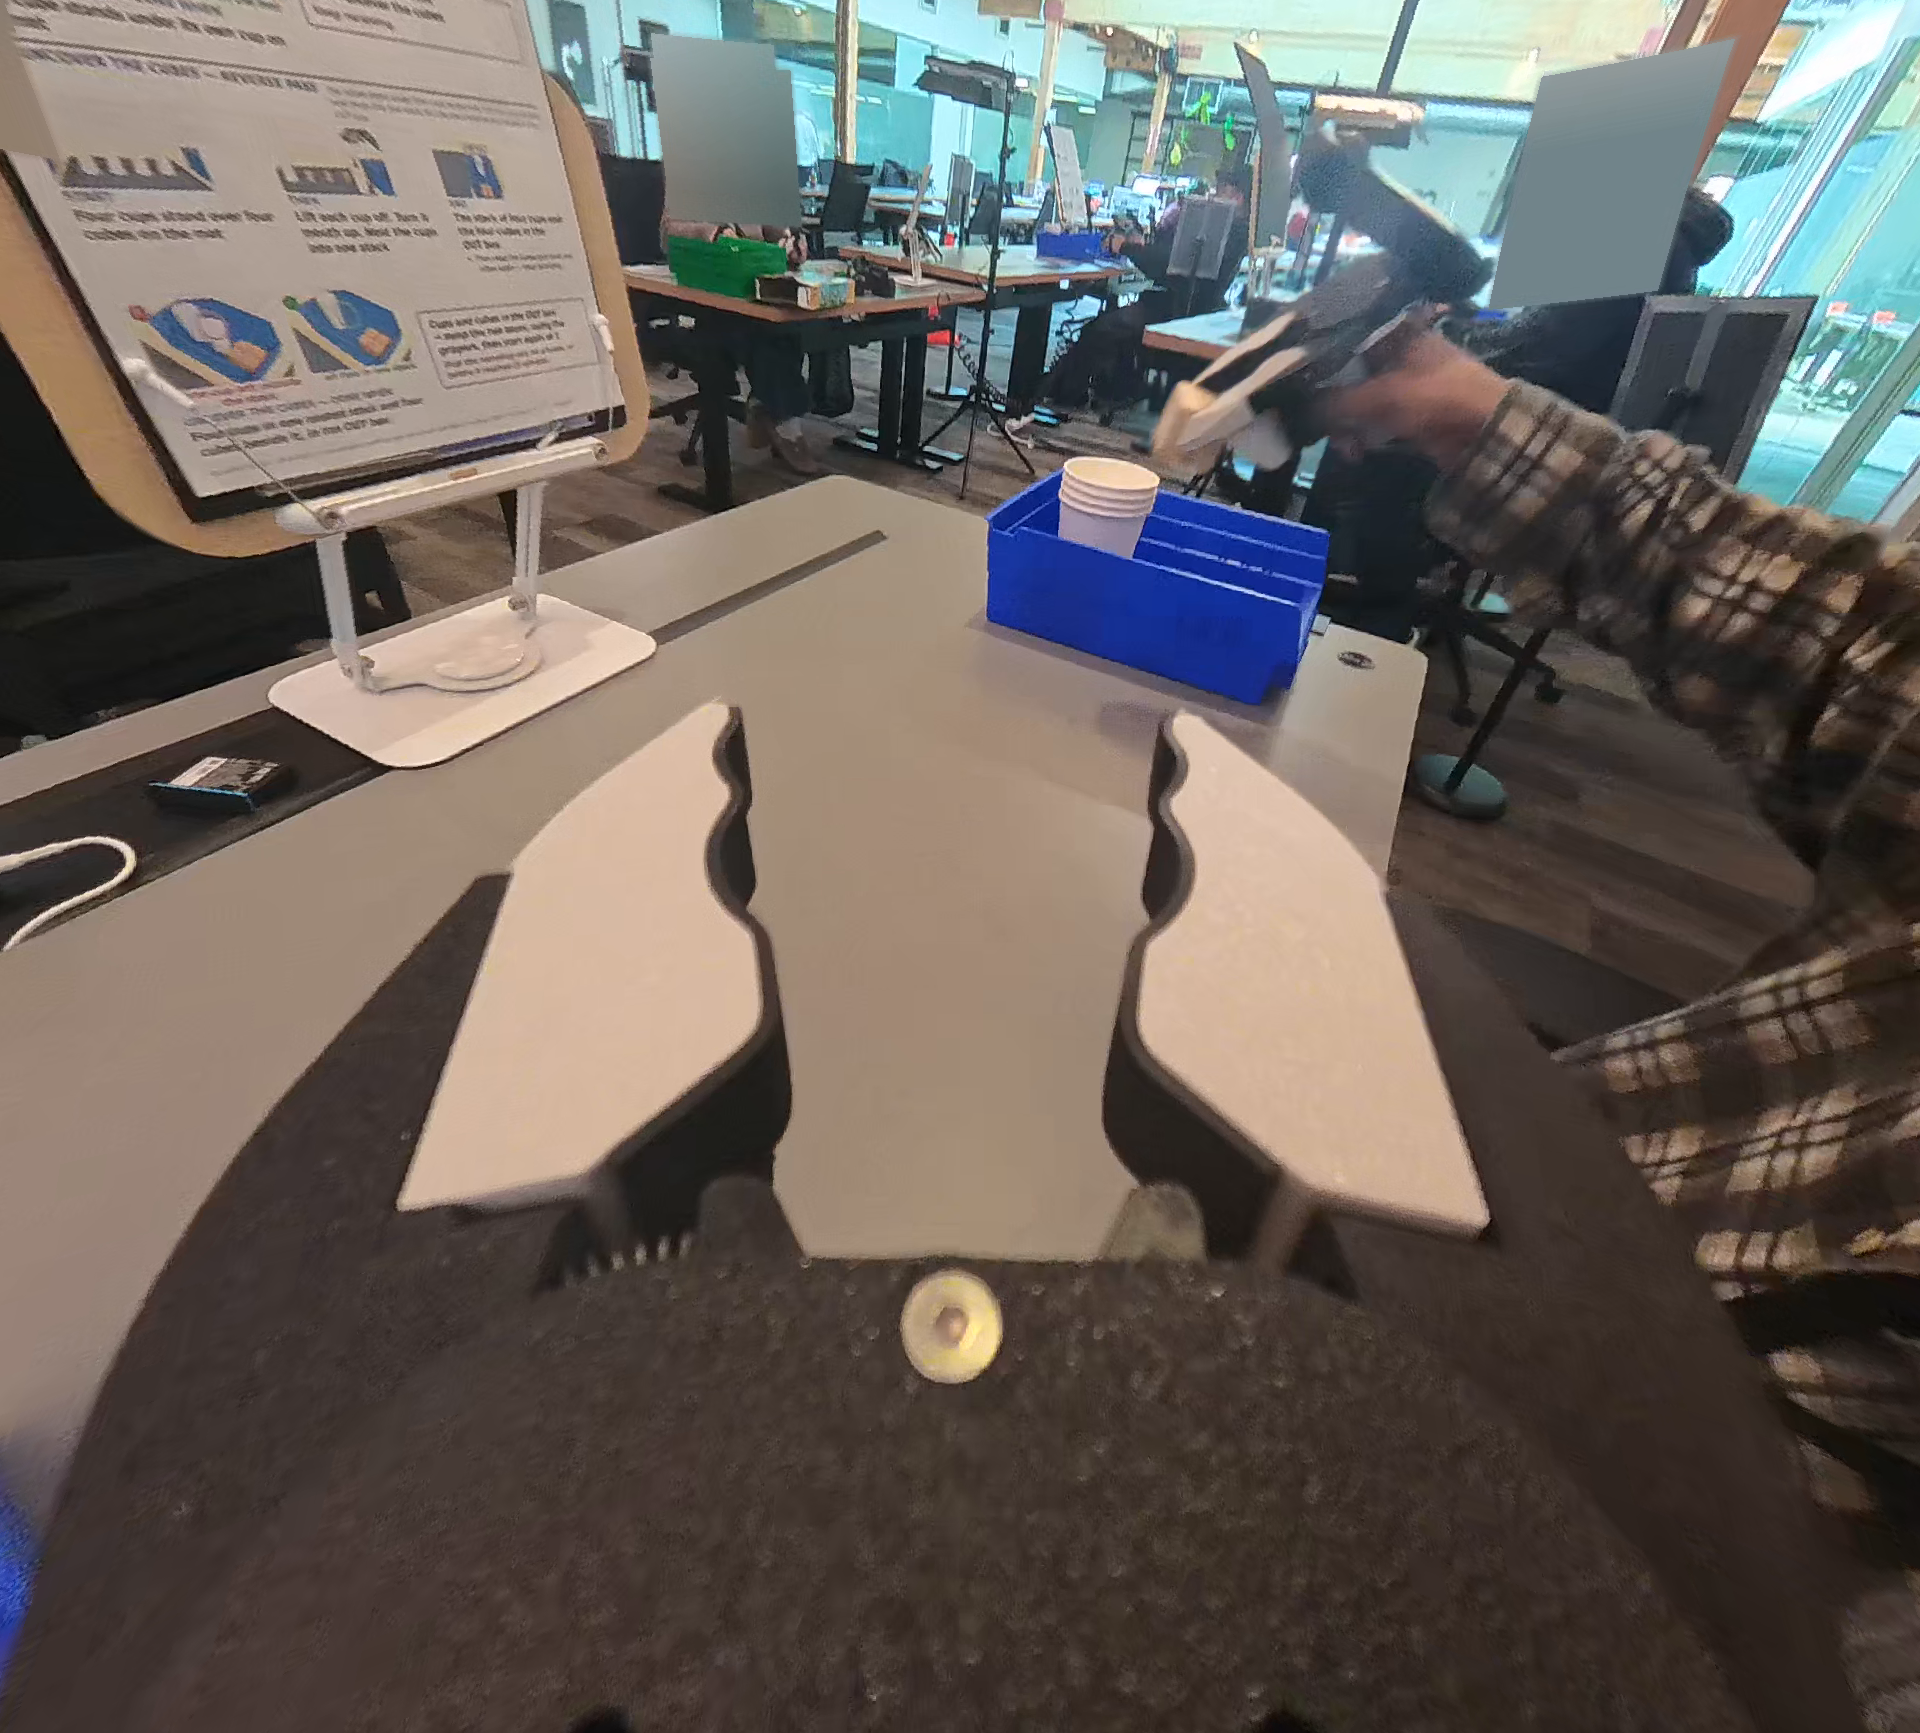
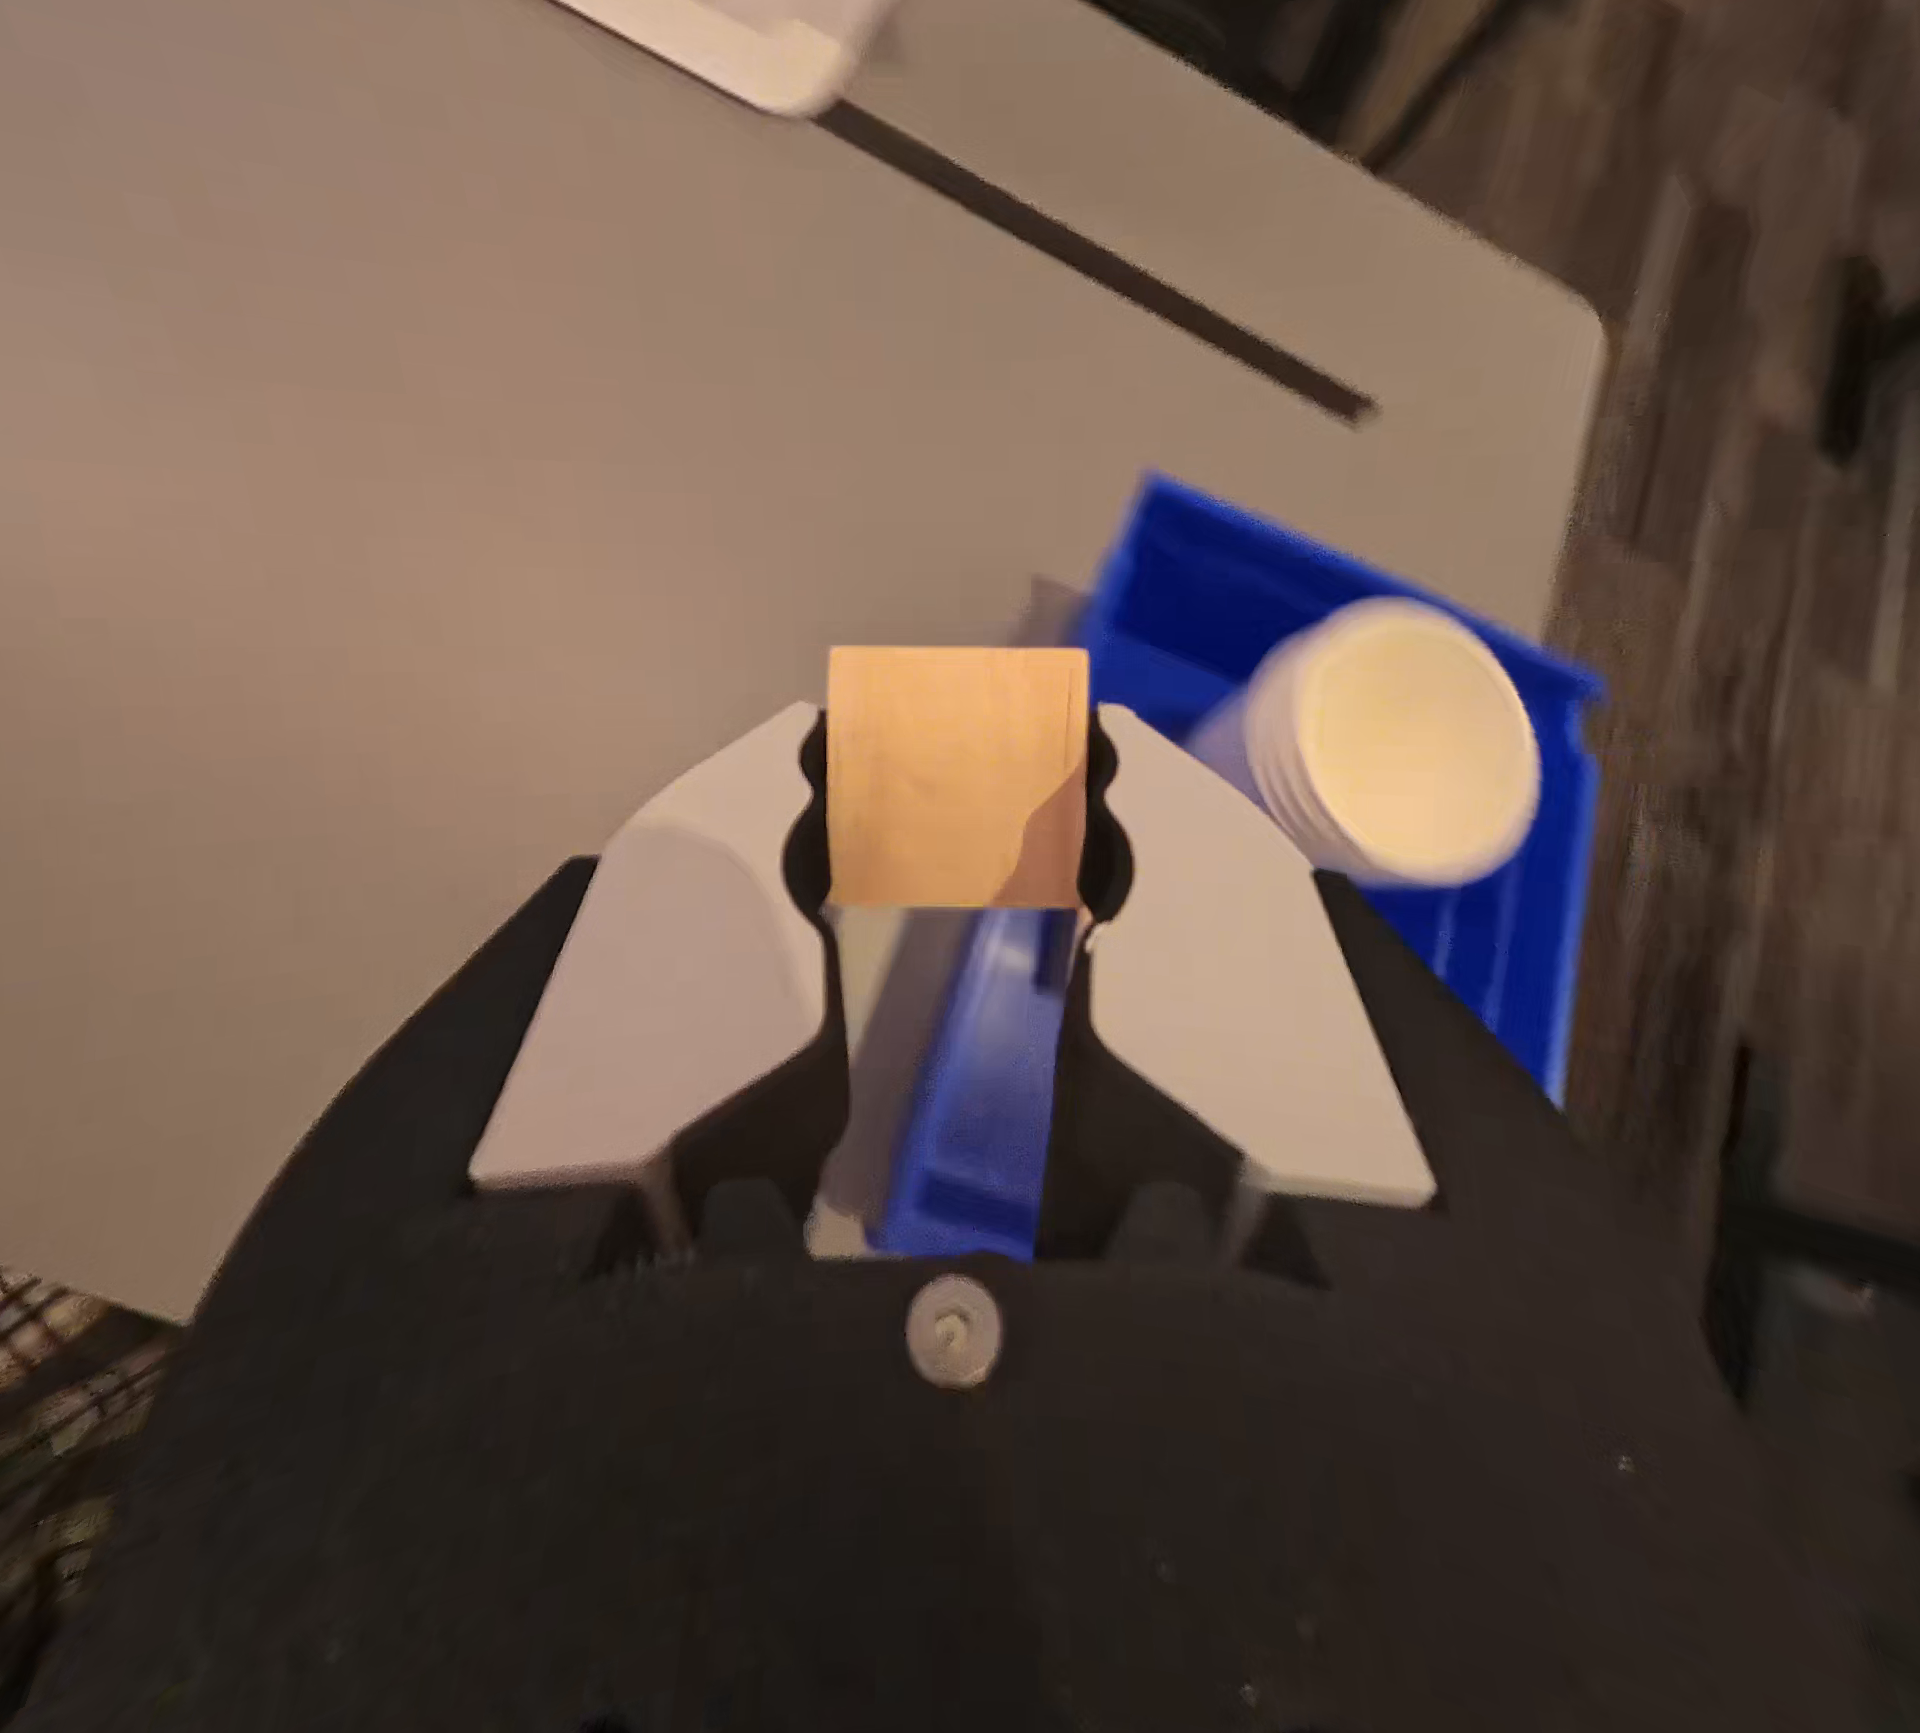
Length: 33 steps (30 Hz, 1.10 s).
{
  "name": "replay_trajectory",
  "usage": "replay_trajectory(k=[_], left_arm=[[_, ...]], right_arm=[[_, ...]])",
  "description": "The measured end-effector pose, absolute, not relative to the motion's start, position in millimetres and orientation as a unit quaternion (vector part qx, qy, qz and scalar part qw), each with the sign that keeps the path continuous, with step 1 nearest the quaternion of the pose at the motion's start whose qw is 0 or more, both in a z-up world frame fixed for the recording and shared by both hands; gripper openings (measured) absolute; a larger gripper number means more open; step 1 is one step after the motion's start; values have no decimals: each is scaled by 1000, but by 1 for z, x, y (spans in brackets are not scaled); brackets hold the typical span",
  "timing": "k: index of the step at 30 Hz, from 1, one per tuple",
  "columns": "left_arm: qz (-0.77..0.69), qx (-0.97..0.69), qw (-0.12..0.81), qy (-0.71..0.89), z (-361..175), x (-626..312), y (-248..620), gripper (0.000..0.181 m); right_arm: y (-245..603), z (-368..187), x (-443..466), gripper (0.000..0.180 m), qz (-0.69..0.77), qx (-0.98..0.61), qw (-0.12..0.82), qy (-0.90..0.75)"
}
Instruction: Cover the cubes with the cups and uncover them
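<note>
Fingers [image 2: 717,904] of the right gripper [image 2: 956,800] clamping a wooden cube [image 2: 951,774], hovering above the blue bin [image 2: 1174,582] at the grey desk [image 2: 520,436] corner. Nested white cups [image 2: 1403,748] standing upright inside that bin. Left gripper [image 1: 951,810] hanging over the desk, fingers spread apart, gripping nothing.

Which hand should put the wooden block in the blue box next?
Probably the right. The right gripper already has its jaws shut on the wooden block, above the blue box. The left gripper is open, empty and farther back.
</note>
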<state>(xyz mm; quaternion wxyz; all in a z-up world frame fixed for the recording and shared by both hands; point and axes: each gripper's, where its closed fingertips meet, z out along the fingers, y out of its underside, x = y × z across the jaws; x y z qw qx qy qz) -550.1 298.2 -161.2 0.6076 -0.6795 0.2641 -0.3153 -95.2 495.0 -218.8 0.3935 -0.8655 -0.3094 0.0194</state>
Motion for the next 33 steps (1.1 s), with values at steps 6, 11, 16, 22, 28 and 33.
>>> replay_trajectory(k=[6, 11, 16, 22, 28, 33], left_arm=[[-327, -692, 578, 283, -179, -520, 311, 71], [-343, -694, 567, 280, -187, -506, 320, 70], [-342, -703, 558, 277, -195, -503, 326, 70], [-346, -708, 550, 276, -201, -504, 330, 70], [-350, -708, 550, 271, -201, -509, 331, 70], [-350, -707, 551, 272, -200, -509, 330, 70]], right_arm=[[475, -288, 24, 45, 60, -917, 349, -182], [472, -342, 37, 45, 60, -932, 307, -183], [477, -373, 38, 45, 33, -945, 263, -189], [479, -398, 37, 45, 28, -957, 225, -178], [478, -413, 38, 45, 25, -963, 202, -179], [479, -422, 39, 45, 28, -964, 188, -186]])
